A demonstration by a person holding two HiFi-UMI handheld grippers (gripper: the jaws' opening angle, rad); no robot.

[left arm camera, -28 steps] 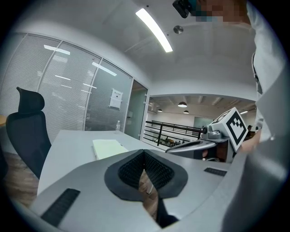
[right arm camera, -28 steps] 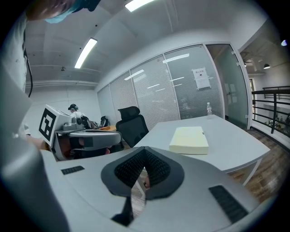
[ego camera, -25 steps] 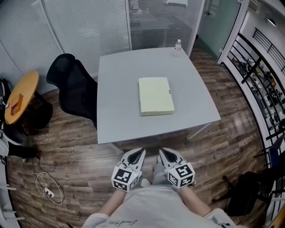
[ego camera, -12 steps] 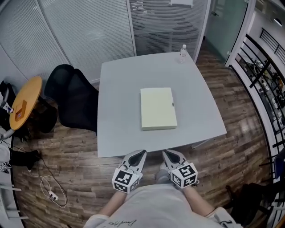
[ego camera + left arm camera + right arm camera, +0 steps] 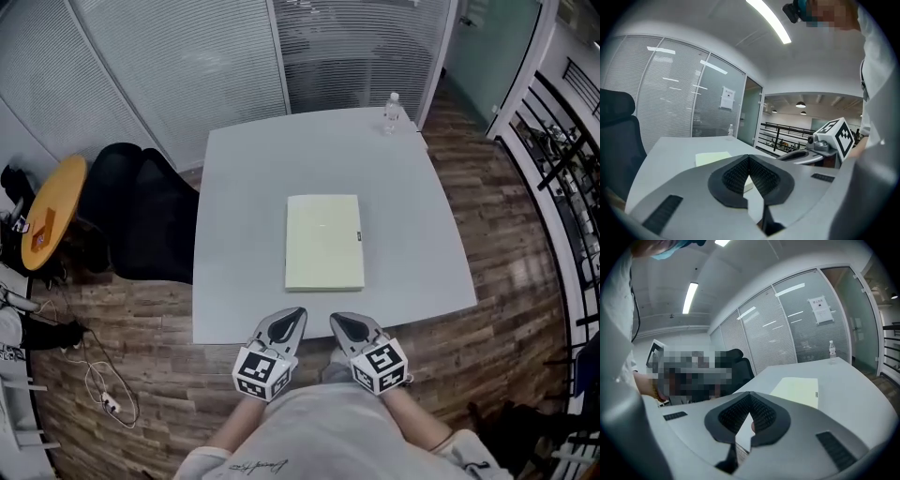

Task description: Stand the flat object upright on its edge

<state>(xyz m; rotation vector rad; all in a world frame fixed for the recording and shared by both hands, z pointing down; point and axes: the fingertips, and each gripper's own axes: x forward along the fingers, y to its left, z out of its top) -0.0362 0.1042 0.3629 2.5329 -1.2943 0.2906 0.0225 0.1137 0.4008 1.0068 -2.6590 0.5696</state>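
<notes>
A flat pale-yellow book [image 5: 324, 241] lies on the grey table [image 5: 234, 187], near its middle; it also shows as a pale slab in the left gripper view [image 5: 712, 158] and in the right gripper view [image 5: 797, 391]. My left gripper [image 5: 292, 316] and right gripper [image 5: 337, 321] hover side by side at the table's near edge, short of the book. Both are shut with nothing between their jaws. Each points forward at the book, tips just over the table's front rim.
A clear water bottle [image 5: 392, 113] stands at the table's far right corner. A black office chair [image 5: 141, 220] sits left of the table, with a round orange side table [image 5: 49, 211] beyond it. Glass partitions with blinds [image 5: 187, 66] close the back; a black railing [image 5: 562, 159] runs right.
The view and both grippers have advanced toward the table; the grippers' tips now reach its near edge. The book lies where it was. Both jaws stay shut.
</notes>
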